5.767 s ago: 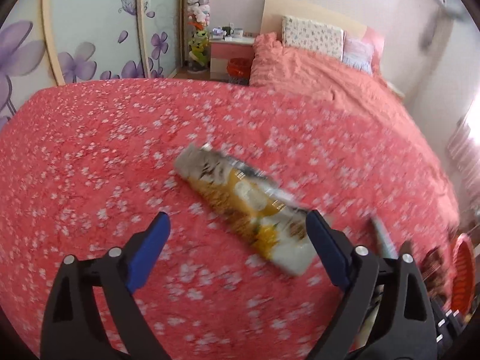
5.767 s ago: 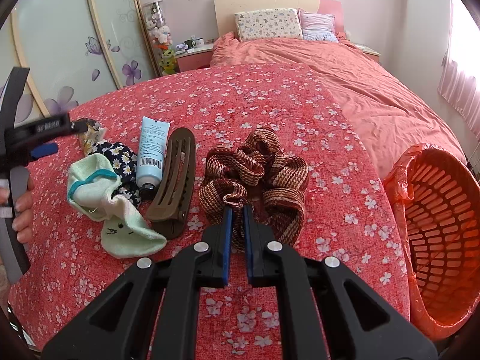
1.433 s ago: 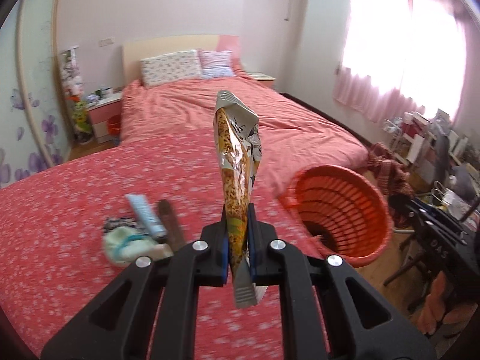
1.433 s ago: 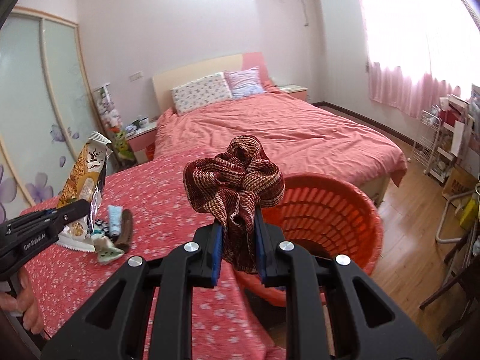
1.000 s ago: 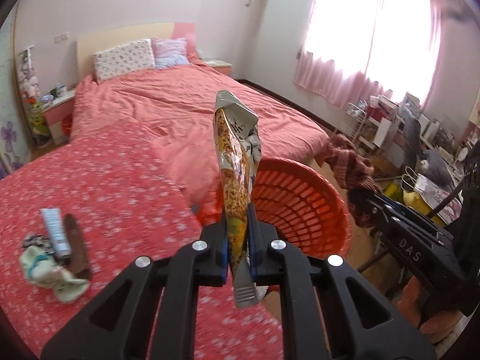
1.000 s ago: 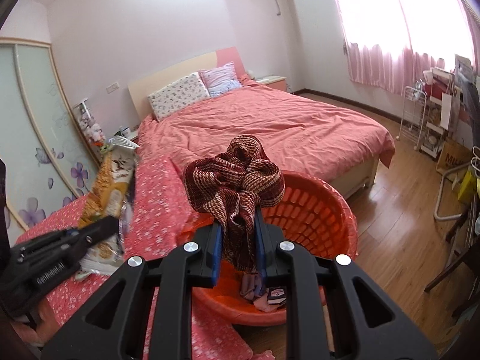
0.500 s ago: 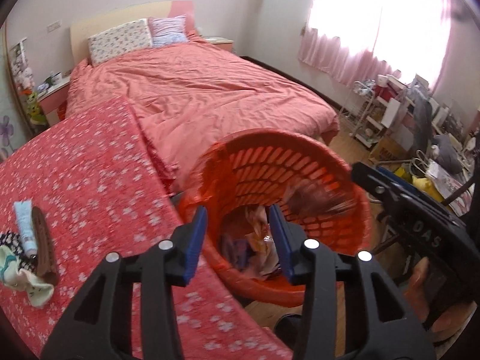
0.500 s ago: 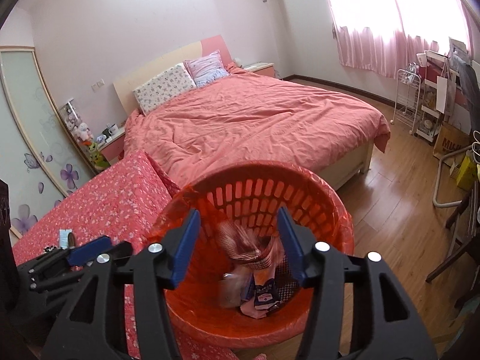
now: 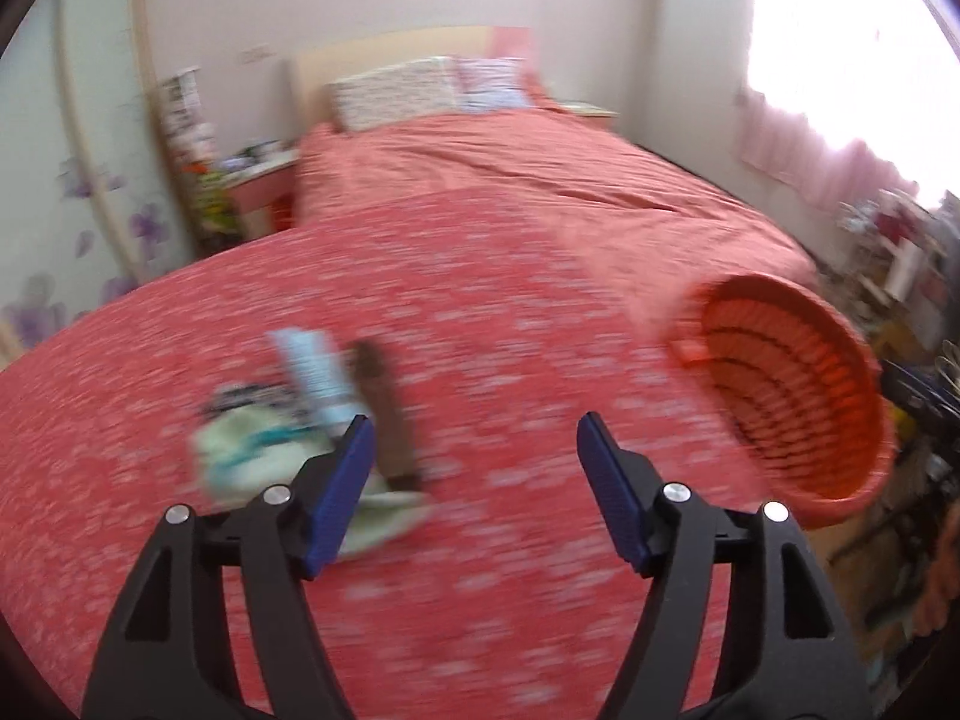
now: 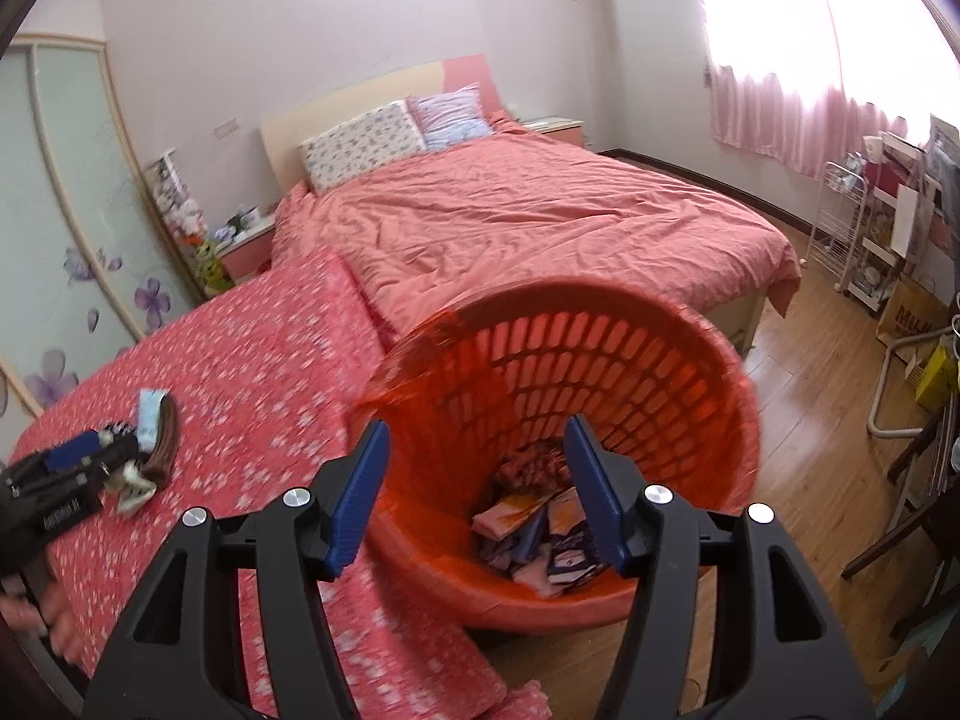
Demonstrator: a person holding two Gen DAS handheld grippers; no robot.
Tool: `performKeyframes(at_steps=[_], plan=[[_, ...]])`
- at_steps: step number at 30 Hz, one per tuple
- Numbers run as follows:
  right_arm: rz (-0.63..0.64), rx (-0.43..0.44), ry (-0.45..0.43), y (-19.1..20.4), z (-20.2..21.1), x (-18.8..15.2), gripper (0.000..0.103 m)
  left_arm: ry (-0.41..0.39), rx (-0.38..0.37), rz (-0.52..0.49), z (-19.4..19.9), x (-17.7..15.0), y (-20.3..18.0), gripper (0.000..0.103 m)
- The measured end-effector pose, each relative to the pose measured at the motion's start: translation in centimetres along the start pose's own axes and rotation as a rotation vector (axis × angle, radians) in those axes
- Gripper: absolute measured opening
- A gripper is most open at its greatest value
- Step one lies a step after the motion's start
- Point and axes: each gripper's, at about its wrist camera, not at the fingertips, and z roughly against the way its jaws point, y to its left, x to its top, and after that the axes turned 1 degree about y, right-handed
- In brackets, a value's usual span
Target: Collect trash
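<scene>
The orange slatted basket stands on the floor against the table's edge, and shows at the right in the left wrist view. The brown scrunchie lies inside it on several packets. Above the basket's near rim is my right gripper, jaws opening, nothing between the pads. My left gripper, jaws also opening and empty, is over the red floral table. Just left of it lie a light-blue tube, a brown hair clip, a pale green sock and a dark floral cloth.
A bed with a pink cover lies behind the table and basket. Wooden floor, a white rack and boxes are at the right. A sliding wardrobe door is at the left. A hand holds the left gripper.
Both grippers let go over the basket: the snack packet and the scrunchie dropped in. The left gripper has since swung left from the basket to the table items. Both jaws stand wider.
</scene>
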Motion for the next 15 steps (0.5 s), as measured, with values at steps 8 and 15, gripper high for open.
performKeyframes(at_steps=[8, 15], plan=[[0.086, 0.046, 0.053, 5.2, -1.1, -1.8, 0.06, 0.072, 0.075, 0.2, -1.5, -2.2, 9.7, 0.061], [0.146, 0.075, 0.081, 9.1, -1.7, -3.0, 0.06, 0.107, -0.023, 0.243, -3.1, -2.5, 10.9, 0.011]])
